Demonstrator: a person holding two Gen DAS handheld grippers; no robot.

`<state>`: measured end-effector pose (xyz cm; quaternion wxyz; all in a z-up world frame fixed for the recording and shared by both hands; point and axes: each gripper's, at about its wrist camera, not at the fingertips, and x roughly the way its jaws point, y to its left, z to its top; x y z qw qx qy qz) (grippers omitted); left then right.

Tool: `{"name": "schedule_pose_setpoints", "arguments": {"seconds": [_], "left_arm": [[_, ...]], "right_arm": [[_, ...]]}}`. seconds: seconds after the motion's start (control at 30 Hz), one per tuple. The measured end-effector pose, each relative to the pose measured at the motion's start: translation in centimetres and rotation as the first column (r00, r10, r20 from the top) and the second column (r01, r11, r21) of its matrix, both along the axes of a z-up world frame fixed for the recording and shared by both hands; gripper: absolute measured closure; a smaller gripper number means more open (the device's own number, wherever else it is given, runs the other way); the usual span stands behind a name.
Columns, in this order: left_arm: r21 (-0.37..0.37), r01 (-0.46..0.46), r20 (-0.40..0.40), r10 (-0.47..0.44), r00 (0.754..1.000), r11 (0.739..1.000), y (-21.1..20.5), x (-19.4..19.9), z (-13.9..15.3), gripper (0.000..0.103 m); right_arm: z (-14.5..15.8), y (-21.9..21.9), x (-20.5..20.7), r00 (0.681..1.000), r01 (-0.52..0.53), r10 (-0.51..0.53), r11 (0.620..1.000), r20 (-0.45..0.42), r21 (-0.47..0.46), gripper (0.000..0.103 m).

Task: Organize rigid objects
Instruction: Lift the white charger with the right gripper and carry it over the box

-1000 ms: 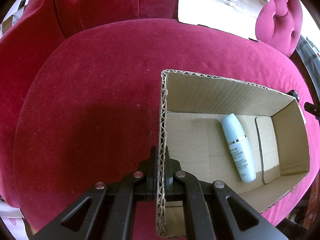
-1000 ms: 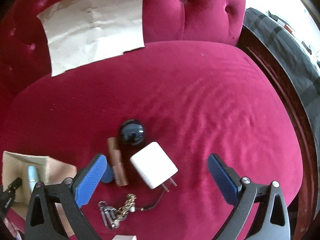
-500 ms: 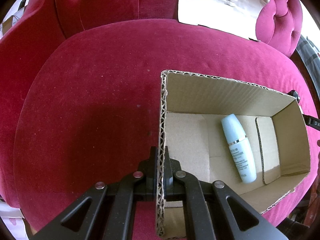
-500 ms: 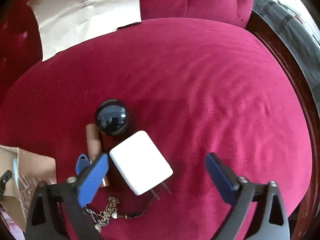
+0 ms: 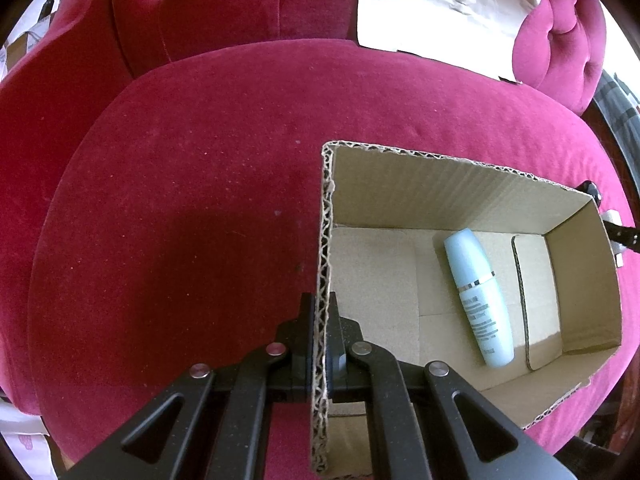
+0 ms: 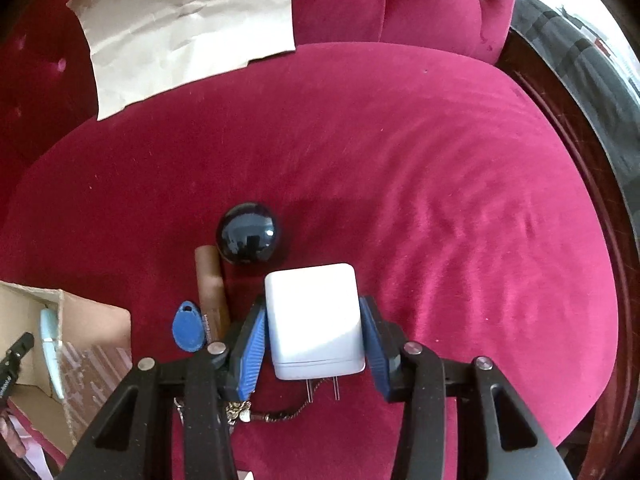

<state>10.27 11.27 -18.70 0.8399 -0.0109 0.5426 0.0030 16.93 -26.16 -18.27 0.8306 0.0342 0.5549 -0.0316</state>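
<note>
My left gripper [image 5: 322, 344] is shut on the near wall of an open cardboard box [image 5: 448, 196] that sits on a crimson velvet seat. A pale blue bottle [image 5: 478, 296] lies inside on the box floor. In the right wrist view my right gripper [image 6: 314, 336] is shut on a white plug charger [image 6: 314, 316], its blue pads [image 6: 250, 340] against both sides and its prongs pointing back at me. A black ball [image 6: 247, 238], a brown tube [image 6: 212, 292], a blue key fob [image 6: 186, 326] and a chain [image 6: 260, 414] lie beside it. The box [image 6: 94, 328] is at the left.
A creased sheet of paper [image 6: 188, 28] leans on the tufted backrest [image 6: 404, 0]. The seat's dark wooden rim [image 6: 584, 160] curves along the right, with dark checked fabric [image 6: 592, 60] beyond it. Bare velvet [image 5: 180, 220] lies left of the box.
My right gripper has moved down and forward over the white charger and closed on it from wide open. The left gripper and the box have stayed still.
</note>
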Motion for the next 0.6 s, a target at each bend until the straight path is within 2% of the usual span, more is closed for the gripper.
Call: {"name": "schedule_pose_setpoints", "arguments": {"seconds": [0.37, 0.6], "left_arm": [[0.002, 0.0, 0.0, 0.0, 1.0, 1.0, 0.0, 0.0, 0.0, 0.099], [0.001, -0.002, 0.001, 0.002, 1.0, 1.0, 0.0, 0.1, 0.0, 0.099]], "right_arm": [[4.7, 0.9, -1.5, 0.997, -0.029, 0.03, 1.0, 0.065, -0.011, 0.055], [7.2, 4.0, -1.9, 0.99, -0.089, 0.092, 0.996, 0.106, -0.027, 0.055]]}}
